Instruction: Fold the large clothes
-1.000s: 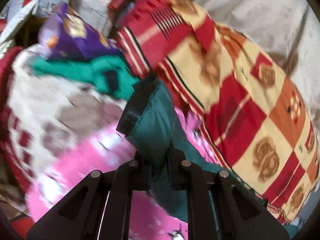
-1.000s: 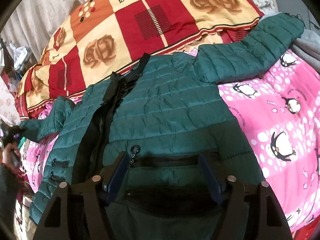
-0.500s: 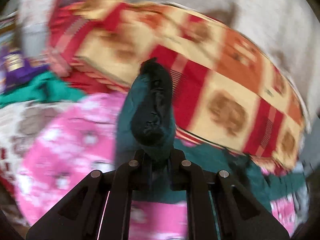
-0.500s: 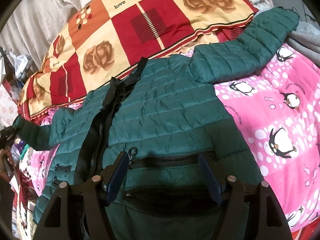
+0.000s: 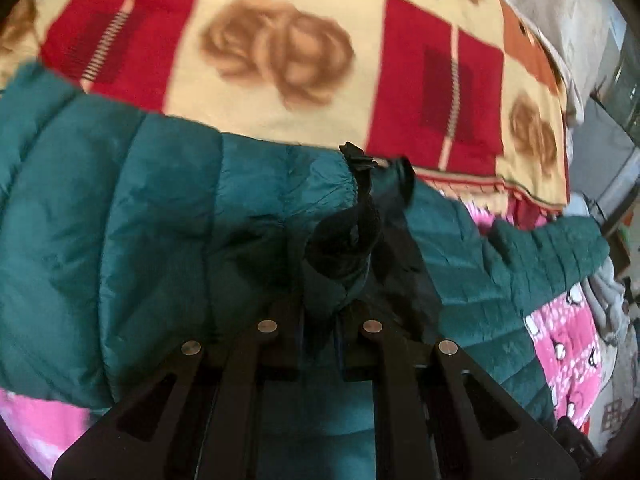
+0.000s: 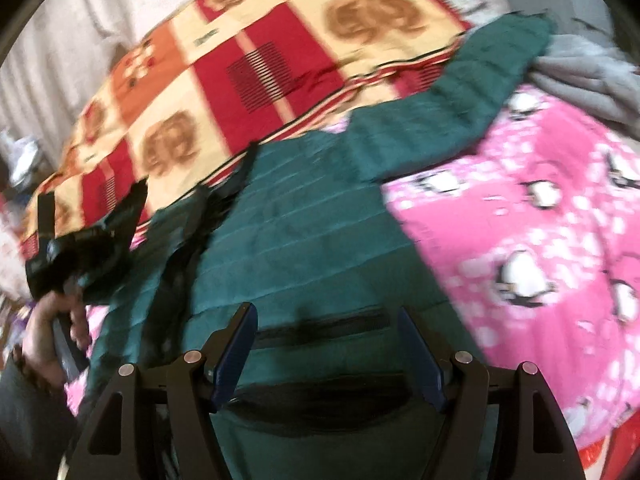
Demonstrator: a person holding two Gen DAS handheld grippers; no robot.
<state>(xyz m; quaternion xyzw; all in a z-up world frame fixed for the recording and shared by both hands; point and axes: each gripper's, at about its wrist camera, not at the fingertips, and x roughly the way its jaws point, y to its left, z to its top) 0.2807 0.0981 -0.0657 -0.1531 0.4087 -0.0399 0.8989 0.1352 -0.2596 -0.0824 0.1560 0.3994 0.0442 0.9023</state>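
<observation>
- The green puffer jacket (image 6: 320, 240) lies front-up on the pink penguin bedspread (image 6: 540, 240) of the bed, its collar toward the red-and-cream rose blanket (image 6: 260, 72).
- Progress, as judged: early. One sleeve (image 5: 344, 264) is lifted and carried over the body; the far sleeve (image 6: 480, 92) lies stretched out flat; the body is not yet folded.
- The left hand-held gripper (image 5: 320, 336) is clamped tight on that sleeve's dark cuff.
- The right hand-held gripper (image 6: 324, 344) stands with jaws wide over the hem pocket, gripping nothing.
- Change from the earlier frames: the held sleeve, then out beside the jacket over the bedspread, now hangs above the chest. The right hand-held gripper sits much as it did.
</observation>
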